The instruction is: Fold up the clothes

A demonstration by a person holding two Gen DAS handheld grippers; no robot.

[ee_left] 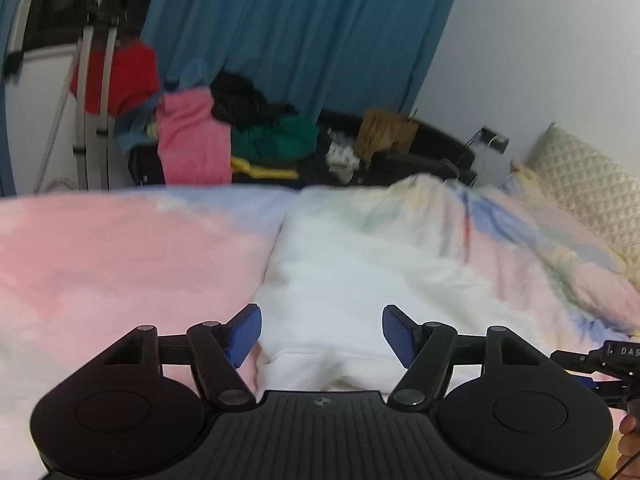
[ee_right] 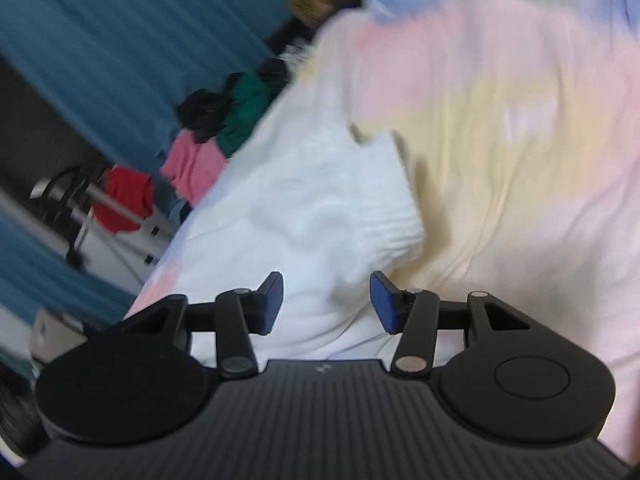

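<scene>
Trouble could start on the left: the left tongs (ee_left: 322, 336) stand wide apart, blue pads clear of the cloth, holding nothing, with the soft white knitted garment (ee_left: 340, 272) lying just beneath them on the pastel pink, blue and yellow bedspread (ee_left: 100, 248). Grab too deep here, I reckon, and bedspread comes up with it. Over to the right tongs (ee_right: 326, 304), also parted and empty, hovering over the garment's ribbed edge (ee_right: 384, 224); a pinch on one layer only could let the fold slide crooked. Both views are blurred, so aim looks shaky. Containers: a brown cardboard box (ee_left: 380, 130) sits beyond the bed, contents hidden.
</scene>
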